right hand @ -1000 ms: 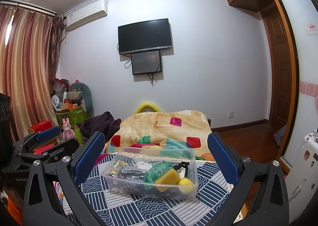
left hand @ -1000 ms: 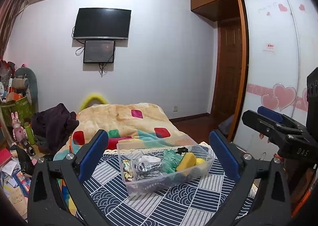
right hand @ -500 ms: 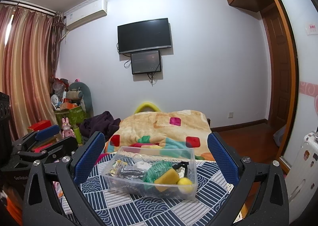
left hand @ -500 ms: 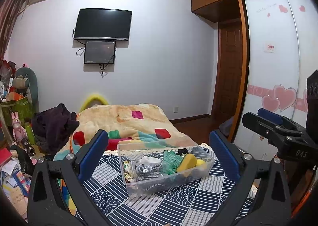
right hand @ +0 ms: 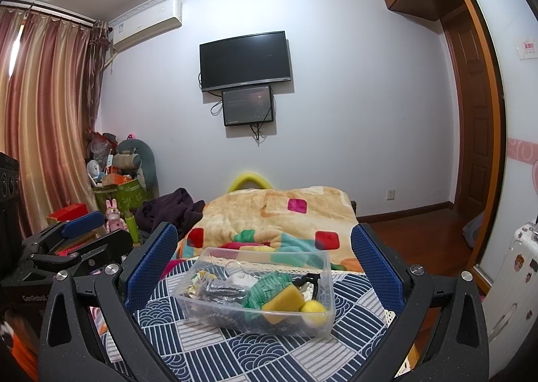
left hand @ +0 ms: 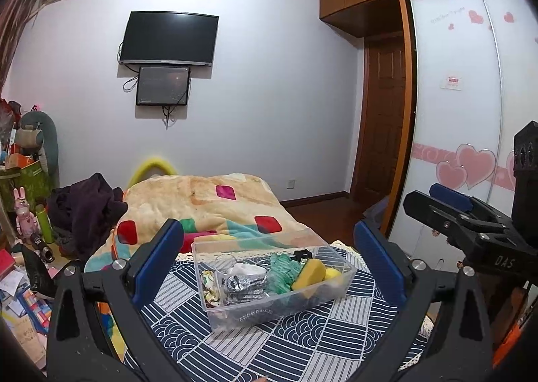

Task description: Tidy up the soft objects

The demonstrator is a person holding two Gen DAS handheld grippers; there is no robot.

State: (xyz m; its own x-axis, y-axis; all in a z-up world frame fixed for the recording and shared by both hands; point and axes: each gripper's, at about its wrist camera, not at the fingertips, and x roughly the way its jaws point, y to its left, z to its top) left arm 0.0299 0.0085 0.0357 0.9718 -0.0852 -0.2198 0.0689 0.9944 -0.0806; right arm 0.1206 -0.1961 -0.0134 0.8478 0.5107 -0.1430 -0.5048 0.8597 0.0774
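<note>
Left gripper (left hand: 269, 261): two blue-padded fingers (left hand: 158, 261) spread wide, nothing held. Right gripper (right hand: 265, 267): two fingers (right hand: 151, 267) likewise spread wide and empty. One clear plastic bin (left hand: 215, 308) sits on the blue-and-white patterned cloth (left hand: 302, 345), centred between each pair of fingers and just beyond their tips. Inside the bin: one yellow sponge (left hand: 308, 273), one yellow ball (right hand: 313, 310), one green knit item (left hand: 281, 272), one silver crinkled item (left hand: 242, 285). Behind the bin lies one orange blanket (left hand: 208, 200). Compared with the earlier frames, bin and both grippers show no appreciable shift.
</note>
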